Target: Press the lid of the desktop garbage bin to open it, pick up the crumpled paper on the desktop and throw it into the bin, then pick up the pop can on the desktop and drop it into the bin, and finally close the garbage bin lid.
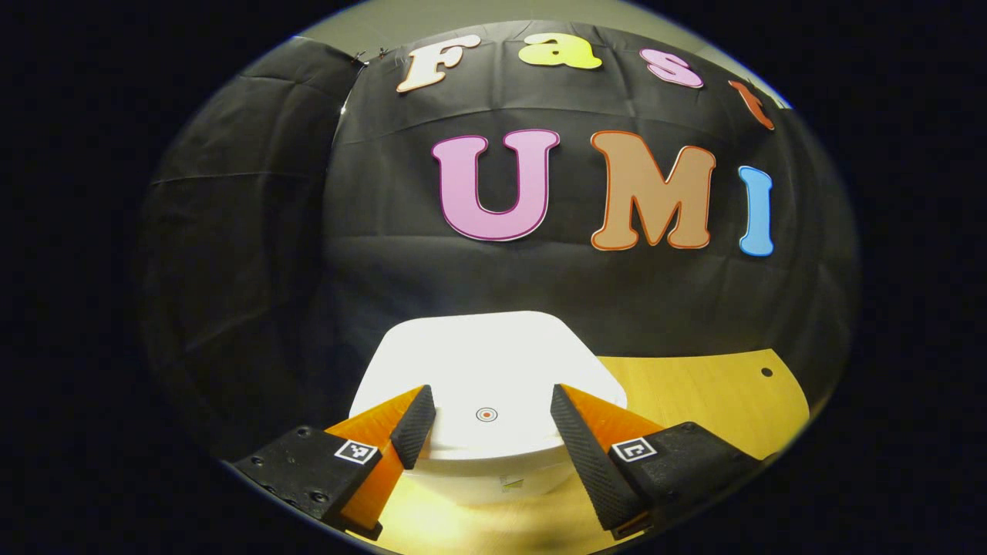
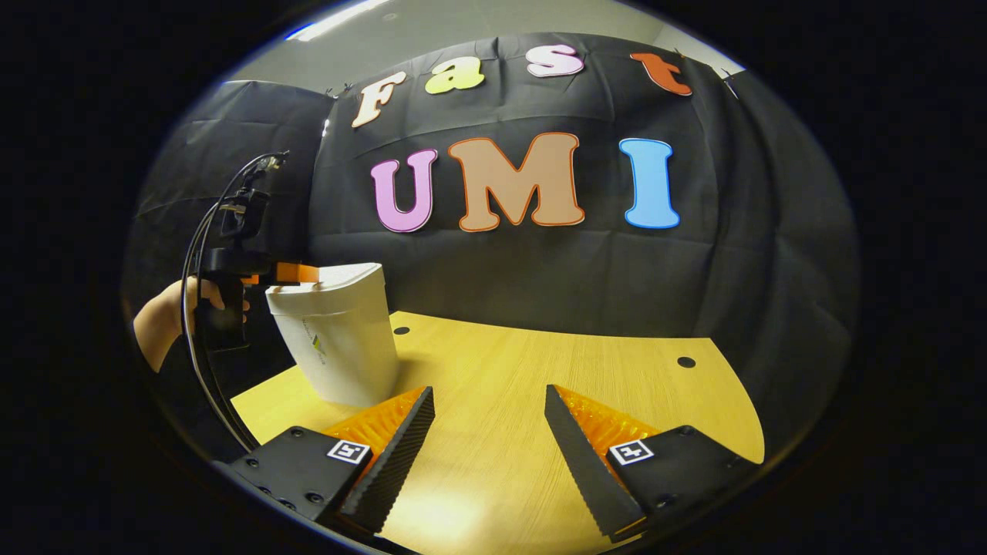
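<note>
left hand-held gripper [image 1: 487,420]: wide open, holding nothing, fingers over bin lid [image 1: 486,370] | right hand-held gripper [image 2: 488,432]: wide open, holding nothing, above tabletop [image 2: 540,370] | bin [image 2: 339,347]: lid down

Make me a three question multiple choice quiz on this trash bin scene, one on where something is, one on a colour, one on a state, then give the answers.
1. Where is the left gripper?
A. Over the bin's lid
B. Flat on the table
C. Behind the bin

2. What colour is the garbage bin?
A. Blue
B. White
C. Green

3. How is the bin's lid?
A. Removed
B. Wide open
C. Down on the bin

Answers:
1 A: in the left gripper view its fingers straddle the lid from above, and the right gripper view shows it at the bin's top edge.
2 B: its body and lid look white in both views.
3 C: the lid lies flat on the bin.
</note>
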